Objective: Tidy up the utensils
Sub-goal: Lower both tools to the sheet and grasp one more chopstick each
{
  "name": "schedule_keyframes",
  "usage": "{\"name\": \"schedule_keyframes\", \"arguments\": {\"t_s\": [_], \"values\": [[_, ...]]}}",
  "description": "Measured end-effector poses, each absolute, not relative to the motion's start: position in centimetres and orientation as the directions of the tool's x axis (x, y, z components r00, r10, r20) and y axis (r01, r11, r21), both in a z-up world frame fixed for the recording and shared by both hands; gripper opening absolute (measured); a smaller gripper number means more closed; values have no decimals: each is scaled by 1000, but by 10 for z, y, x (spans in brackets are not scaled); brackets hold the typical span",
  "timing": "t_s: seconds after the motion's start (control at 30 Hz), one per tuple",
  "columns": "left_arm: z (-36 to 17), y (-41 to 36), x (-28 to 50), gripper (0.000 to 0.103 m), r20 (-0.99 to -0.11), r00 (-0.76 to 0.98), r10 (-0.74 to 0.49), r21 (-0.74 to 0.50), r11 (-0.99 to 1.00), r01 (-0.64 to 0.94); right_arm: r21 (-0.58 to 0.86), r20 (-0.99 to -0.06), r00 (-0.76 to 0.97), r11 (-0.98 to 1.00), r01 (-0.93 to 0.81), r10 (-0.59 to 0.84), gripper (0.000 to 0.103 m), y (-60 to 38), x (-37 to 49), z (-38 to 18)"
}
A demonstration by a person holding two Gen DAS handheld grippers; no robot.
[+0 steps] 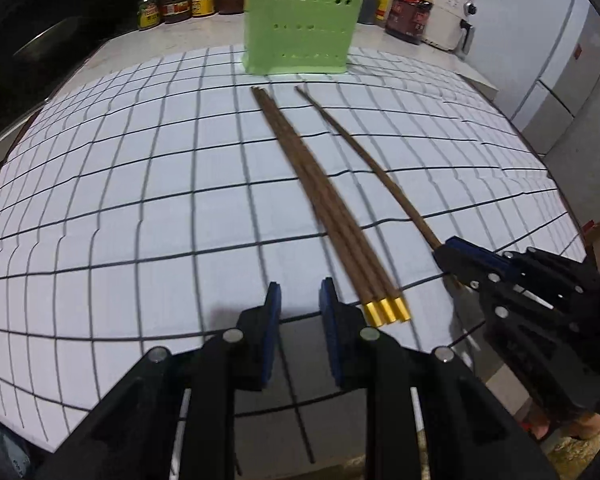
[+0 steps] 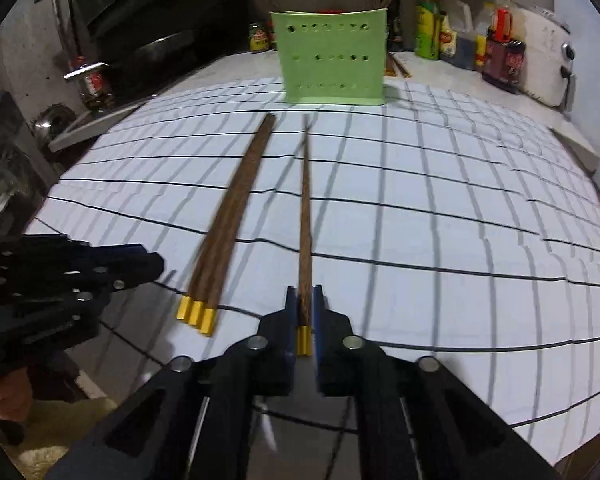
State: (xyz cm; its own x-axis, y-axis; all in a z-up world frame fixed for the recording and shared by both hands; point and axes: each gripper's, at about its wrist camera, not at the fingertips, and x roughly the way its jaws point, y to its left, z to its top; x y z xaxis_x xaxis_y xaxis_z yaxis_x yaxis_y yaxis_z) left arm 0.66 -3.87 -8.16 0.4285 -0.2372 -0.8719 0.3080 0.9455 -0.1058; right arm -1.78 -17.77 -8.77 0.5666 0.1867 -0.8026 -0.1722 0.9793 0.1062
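A green perforated utensil holder (image 1: 300,28) stands at the far end of the grid mat and also shows in the right wrist view (image 2: 332,60), with several chopsticks standing in it. Three brown chopsticks with gold ends (image 1: 332,216) lie side by side on the mat (image 2: 224,216). My left gripper (image 1: 300,300) is open and empty, just left of their gold ends. My right gripper (image 2: 304,304) is shut on a single chopstick (image 2: 306,216) near its gold end; it also shows in the left wrist view (image 1: 364,156), where the right gripper (image 1: 452,248) is at the right.
A white mat with a black grid (image 1: 140,200) covers the counter. Jars (image 1: 180,6), bottles (image 2: 452,36) and a white appliance (image 1: 452,16) line the back. A pan and metal items (image 2: 84,76) sit at the left. The mat's near edge is under the grippers.
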Motion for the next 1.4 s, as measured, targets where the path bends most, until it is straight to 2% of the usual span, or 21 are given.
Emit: {"name": "schedule_keyframes", "arguments": {"t_s": [0.5,0.67,0.8,0.97,1.13,1.4], "values": [[-87,-63,20,20,-877,392,-279,-146,931,335,109,-795,580,982,-153,179,8,-180,-20,-89],[-87,-61,22,20,-895,414,-164,-31,950,311,96,-792,586,982,-160,173,11,-177,-20,-89],[-87,-44,20,20,-897,409,-164,-29,948,317,135,-784,583,976,-172,212,11,-185,-20,-90],[-88,-33,6,20,-888,388,-249,-96,923,373,202,-763,577,955,-217,292,25,-194,-28,-90],[-88,-36,-2,22,-880,410,-241,-81,925,371,161,-754,601,961,-224,266,25,-191,-39,-90],[-89,-50,0,23,-870,468,-153,19,939,344,113,-736,637,970,-216,228,27,-178,-36,-92]]}}
